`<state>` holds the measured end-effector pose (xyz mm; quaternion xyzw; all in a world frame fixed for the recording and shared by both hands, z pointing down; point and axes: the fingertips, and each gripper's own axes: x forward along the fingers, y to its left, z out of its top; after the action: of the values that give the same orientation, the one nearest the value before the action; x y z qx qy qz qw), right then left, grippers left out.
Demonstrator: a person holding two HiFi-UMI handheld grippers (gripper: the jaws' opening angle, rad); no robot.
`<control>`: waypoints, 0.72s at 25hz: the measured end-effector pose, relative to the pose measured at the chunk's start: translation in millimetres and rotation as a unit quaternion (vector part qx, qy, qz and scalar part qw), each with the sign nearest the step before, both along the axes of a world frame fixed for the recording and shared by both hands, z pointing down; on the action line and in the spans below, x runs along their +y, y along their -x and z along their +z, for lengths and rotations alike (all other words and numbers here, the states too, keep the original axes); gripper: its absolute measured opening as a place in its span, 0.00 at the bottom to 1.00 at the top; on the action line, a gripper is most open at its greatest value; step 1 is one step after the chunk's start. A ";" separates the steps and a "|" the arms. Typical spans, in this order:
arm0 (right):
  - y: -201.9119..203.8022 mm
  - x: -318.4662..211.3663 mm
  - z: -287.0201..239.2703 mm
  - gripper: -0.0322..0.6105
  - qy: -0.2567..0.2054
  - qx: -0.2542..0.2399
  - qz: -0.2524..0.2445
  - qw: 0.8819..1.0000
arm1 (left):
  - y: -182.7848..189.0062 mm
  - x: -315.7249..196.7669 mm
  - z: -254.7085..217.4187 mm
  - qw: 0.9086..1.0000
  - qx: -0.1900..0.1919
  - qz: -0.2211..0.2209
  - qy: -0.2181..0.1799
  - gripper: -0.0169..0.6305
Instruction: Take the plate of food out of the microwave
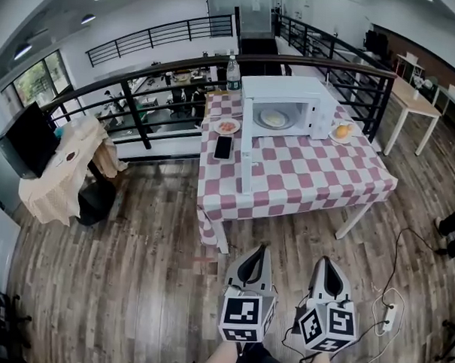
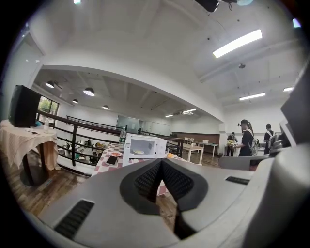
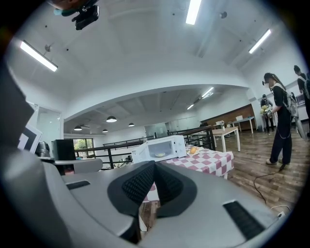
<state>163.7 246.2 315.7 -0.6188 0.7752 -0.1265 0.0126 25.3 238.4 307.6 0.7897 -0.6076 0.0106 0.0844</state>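
A white microwave stands at the back of a table with a red-and-white checked cloth. Its door hangs wide open toward me. Inside lies a plate of pale food. Both grippers hover over the wooden floor well short of the table, pointing at it. My left gripper is shut with nothing in it, and so is my right gripper. The left gripper view has the microwave far beyond the closed jaws; the right gripper view shows it above the closed jaws.
On the cloth sit a plate of food, a black phone, a water bottle and a plate with bread. A black railing runs behind. A screen on a draped stand is left; cables and a power strip lie right.
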 end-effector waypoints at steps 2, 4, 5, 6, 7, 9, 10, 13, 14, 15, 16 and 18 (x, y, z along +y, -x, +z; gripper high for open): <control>-1.0 -6.3 -0.5 0.05 -0.001 -0.002 0.000 1.000 | -1.2 -4.7 -1.1 1.000 -0.001 -0.001 -0.001 0.04; -1.0 -10.7 -1.4 0.05 -0.002 -0.005 -0.001 1.000 | -1.3 -8.6 -0.7 1.000 -0.001 -0.002 -0.001 0.04; -1.0 -12.6 -1.7 0.05 -0.002 -0.006 -0.002 1.000 | -1.1 -10.6 0.0 1.000 -0.002 -0.003 -0.001 0.04; -0.9 -14.5 -1.9 0.05 -0.003 -0.007 -0.003 1.000 | -0.7 -12.7 0.9 1.000 -0.001 -0.004 0.000 0.04; -0.9 -16.7 -1.8 0.05 -0.003 -0.008 -0.004 1.000 | -0.4 -15.0 2.0 1.000 -0.001 -0.005 0.001 0.04; -0.5 -22.2 -1.2 0.05 -0.003 -0.008 -0.006 1.000 | 0.4 -20.9 4.6 1.000 -0.002 -0.006 0.003 0.04; 0.0 -25.3 -0.6 0.05 -0.003 -0.008 -0.006 1.000 | 0.7 -24.4 6.1 1.000 -0.002 -0.005 0.004 0.04; 1.1 -36.6 1.7 0.05 0.000 -0.003 -0.005 1.000 | 0.3 -37.5 8.2 1.000 -0.002 -0.001 0.006 0.04; 1.4 -41.4 2.3 0.05 0.000 -0.001 -0.005 1.000 | 0.2 -43.1 8.1 1.000 -0.001 0.000 0.006 0.04; 1.8 -46.9 2.7 0.05 0.001 0.000 -0.004 1.000 | -0.1 -49.2 7.9 1.000 0.000 0.001 0.005 0.04; 1.9 -52.8 3.1 0.05 0.002 0.000 -0.003 1.000 | -0.5 -55.6 7.8 1.000 0.000 0.003 0.005 0.04; 2.0 -66.1 3.5 0.05 0.002 0.001 0.000 1.000 | -2.0 -69.5 8.3 1.000 -0.001 0.009 0.005 0.04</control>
<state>161.7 180.1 319.2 -0.6190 0.7749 -0.1276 0.0107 27.3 168.9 315.9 0.7948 -0.6003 0.0153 0.0878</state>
